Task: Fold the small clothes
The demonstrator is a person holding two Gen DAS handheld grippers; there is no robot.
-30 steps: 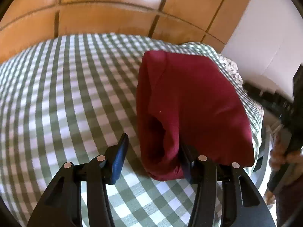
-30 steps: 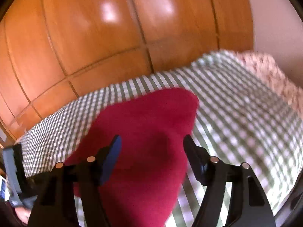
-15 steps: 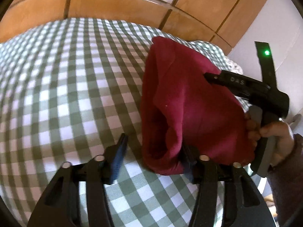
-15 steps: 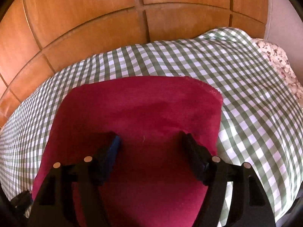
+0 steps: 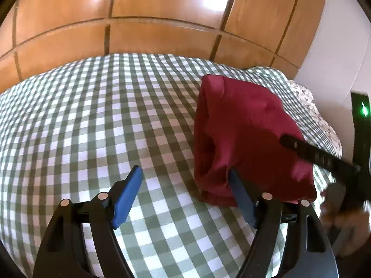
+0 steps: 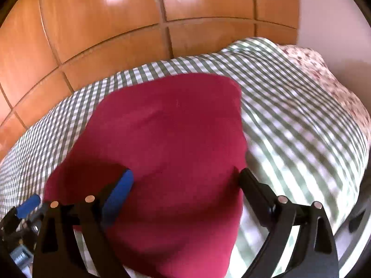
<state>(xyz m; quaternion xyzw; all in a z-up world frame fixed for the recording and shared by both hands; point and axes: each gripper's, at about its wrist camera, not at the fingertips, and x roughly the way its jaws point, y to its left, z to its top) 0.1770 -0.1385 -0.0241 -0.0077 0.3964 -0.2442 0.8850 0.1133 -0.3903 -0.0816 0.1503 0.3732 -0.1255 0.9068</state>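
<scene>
A folded dark red garment (image 5: 245, 139) lies on the green-and-white checked bedcover (image 5: 92, 127). My left gripper (image 5: 185, 185) is open, low over the cover at the garment's near left corner; its right finger (image 5: 241, 197) touches the garment's edge, its left finger (image 5: 127, 194) is over bare cover. My right gripper (image 6: 185, 185) is open just above the red garment (image 6: 174, 150), jaws spread across it and holding nothing. The right gripper also shows in the left wrist view (image 5: 324, 157), reaching over the garment from the right.
An orange wooden wardrobe (image 5: 162, 23) stands behind the bed. A floral pillow (image 6: 336, 88) lies at the right end, next to a white wall (image 5: 343, 34). The left gripper shows at the lower left of the right wrist view (image 6: 25, 208).
My right gripper has lifted and pulled back a little from the garment. My left gripper has drawn back and tilted up, showing more wardrobe. The garment stays folded in place.
</scene>
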